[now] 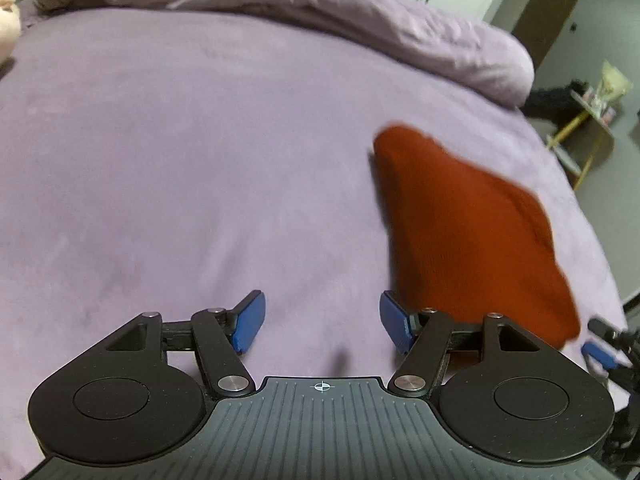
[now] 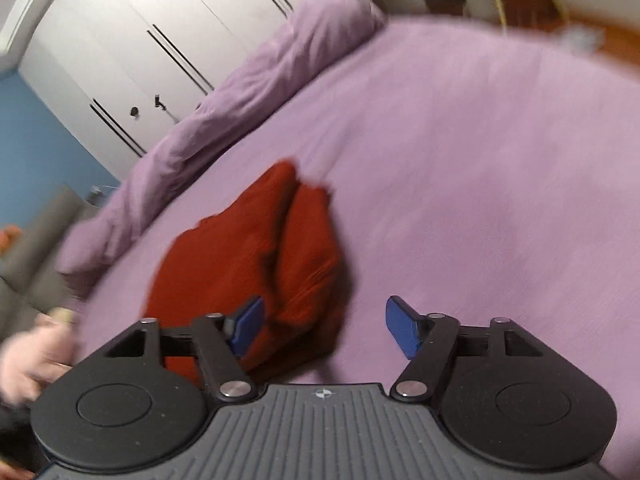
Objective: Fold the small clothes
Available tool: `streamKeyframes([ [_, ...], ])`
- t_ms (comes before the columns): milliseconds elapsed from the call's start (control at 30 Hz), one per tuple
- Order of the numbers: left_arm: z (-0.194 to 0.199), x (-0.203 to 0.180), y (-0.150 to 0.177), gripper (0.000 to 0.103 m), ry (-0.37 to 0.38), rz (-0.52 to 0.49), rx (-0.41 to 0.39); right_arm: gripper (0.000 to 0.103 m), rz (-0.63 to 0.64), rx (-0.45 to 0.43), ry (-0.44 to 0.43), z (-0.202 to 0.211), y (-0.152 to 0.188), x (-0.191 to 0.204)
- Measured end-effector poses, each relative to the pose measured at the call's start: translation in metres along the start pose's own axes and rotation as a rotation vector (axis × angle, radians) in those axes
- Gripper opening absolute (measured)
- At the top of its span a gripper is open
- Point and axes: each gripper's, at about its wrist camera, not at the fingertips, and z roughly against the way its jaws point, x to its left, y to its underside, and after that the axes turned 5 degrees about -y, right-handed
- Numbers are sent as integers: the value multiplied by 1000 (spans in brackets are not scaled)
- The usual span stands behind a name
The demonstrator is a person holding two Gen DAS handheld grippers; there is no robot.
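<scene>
Red garment (image 2: 256, 256), small, lying in a loose heap on the purple bed sheet (image 1: 180, 168). In the right wrist view it shows two lobes with a deep crease between them, edges uneven. It sits toward the side of the bed where the rolled duvet ends. Both views are motion-blurred; fabric detail is hard to read.

Left gripper (image 1: 322, 322): blue fingers spread wide, nothing between them, over bare sheet. The garment lies just beside and beyond its right finger (image 1: 394, 322); contact cannot be told. Right gripper (image 2: 325, 328): jaws also wide apart, empty. Its left finger (image 2: 248, 326) overlaps the near edge of the garment in the picture; whether it touches, I cannot tell. The right gripper's blue tip (image 1: 598, 354) shows at the far right of the left wrist view, past the garment's near end.

Surroundings: a long purple duvet (image 1: 360, 16) bunched along the far edge of the bed. White wardrobe doors (image 2: 160, 40) behind it, blue wall (image 2: 36, 144) alongside. A pale soft toy (image 1: 8, 24) at the bed's far left corner. Small side table with yellow legs (image 1: 580, 136) off the bed's right edge. The person's hand (image 2: 28, 364), blurred, at the left margin of the right wrist view.
</scene>
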Motion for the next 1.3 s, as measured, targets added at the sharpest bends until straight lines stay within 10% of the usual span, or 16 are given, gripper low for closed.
streamKeyframes([
  [167, -36, -4, -30, 73, 282, 98, 116, 78, -149, 92, -146, -27, -24, -34],
  [367, -100, -30, -47, 74, 383, 145, 227, 77, -382, 206, -353, -89, -53, -53],
  [533, -131, -32, -46, 72, 418, 225, 274, 52, -382, 267, -355, -125, -57, -44],
  [700, -135, -27, -47, 52, 436, 252, 278, 32, -396, 263, -342, -140, -53, -39],
  [1000, -71, 2, -56, 48, 446, 180, 218, 28, -437, 285, -422, -130, -42, -4],
  [1300, -20, 68, -26, 56, 213, 121, 191, 45, -174, 402, -347, -118, 9, 77],
])
